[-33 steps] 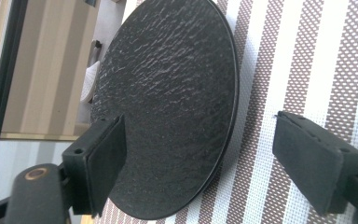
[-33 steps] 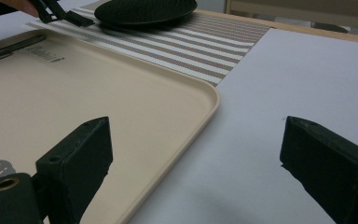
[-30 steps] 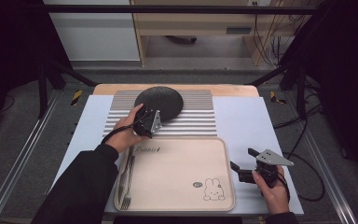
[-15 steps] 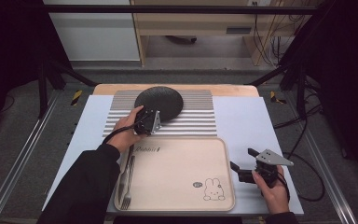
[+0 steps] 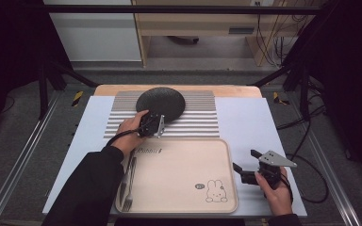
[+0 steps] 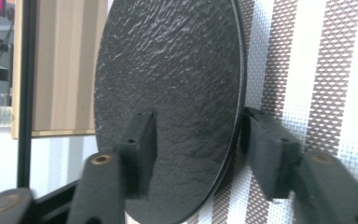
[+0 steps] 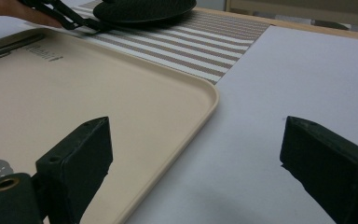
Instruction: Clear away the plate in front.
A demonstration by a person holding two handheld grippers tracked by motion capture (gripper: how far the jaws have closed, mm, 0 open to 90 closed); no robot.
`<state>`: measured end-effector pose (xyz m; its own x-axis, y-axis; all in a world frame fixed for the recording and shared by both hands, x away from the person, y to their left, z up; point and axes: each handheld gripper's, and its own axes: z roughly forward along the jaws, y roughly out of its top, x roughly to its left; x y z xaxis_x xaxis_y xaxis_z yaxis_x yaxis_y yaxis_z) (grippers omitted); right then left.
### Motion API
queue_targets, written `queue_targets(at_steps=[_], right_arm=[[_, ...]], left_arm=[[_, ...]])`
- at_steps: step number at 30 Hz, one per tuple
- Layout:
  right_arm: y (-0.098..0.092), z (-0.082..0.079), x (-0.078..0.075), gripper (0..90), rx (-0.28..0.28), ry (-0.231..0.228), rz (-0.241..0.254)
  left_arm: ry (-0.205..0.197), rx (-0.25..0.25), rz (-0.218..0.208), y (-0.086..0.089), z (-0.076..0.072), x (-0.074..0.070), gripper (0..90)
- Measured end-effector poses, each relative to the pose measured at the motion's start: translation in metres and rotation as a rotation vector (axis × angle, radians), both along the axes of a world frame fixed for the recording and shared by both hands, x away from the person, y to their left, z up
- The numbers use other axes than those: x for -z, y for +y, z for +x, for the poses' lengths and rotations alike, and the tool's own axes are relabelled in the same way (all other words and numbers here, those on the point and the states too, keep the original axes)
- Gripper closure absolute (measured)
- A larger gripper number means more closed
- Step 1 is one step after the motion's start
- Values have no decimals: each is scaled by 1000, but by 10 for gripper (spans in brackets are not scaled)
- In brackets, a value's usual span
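A black round textured plate (image 5: 160, 102) lies on the striped placemat (image 5: 198, 117) at the back of the table. My left gripper (image 5: 157, 118) reaches it from the near side. In the left gripper view the plate's (image 6: 168, 93) rim stands between the jaws of the left gripper (image 6: 200, 140), one pad over its top face, the other outside the rim. The jaws have just been closing and a narrow gap still shows at the rim. My right gripper (image 5: 244, 161) rests open at the front right, just beside the beige tray (image 5: 226, 160), nothing between its fingers.
The beige tray (image 7: 205, 93) fills the front middle, with a fork and other cutlery (image 5: 127, 183) along its left side and a rabbit print near its front right corner. A pale sheet (image 5: 250, 122) covers the table. Dark frame rails run along both sides.
The left hand has shifted slightly at the plate's near edge. The right gripper has stayed where it was.
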<state>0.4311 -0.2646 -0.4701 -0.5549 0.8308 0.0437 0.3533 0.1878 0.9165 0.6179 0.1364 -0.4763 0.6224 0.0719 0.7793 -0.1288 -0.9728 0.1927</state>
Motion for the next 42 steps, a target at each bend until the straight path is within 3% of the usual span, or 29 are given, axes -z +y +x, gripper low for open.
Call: queue_targets(at_steps=[13, 23, 28, 39, 42], right_arm=[[-1, 1, 1, 95, 1, 4, 7], [-1, 1, 1, 95, 0, 3, 3], [0, 1, 1, 95, 1, 6, 2], [-1, 1, 1, 95, 3, 7, 13], [-1, 1, 1, 95, 3, 7, 18]], left_arm=[[-36, 1, 26, -4, 3, 6, 581], [-7, 7, 40, -5, 1, 8, 720], [-3, 6, 44, -5, 1, 8, 739], [-78, 21, 126, -11, -4, 14, 785], [-95, 39, 118, -9, -5, 15, 798]])
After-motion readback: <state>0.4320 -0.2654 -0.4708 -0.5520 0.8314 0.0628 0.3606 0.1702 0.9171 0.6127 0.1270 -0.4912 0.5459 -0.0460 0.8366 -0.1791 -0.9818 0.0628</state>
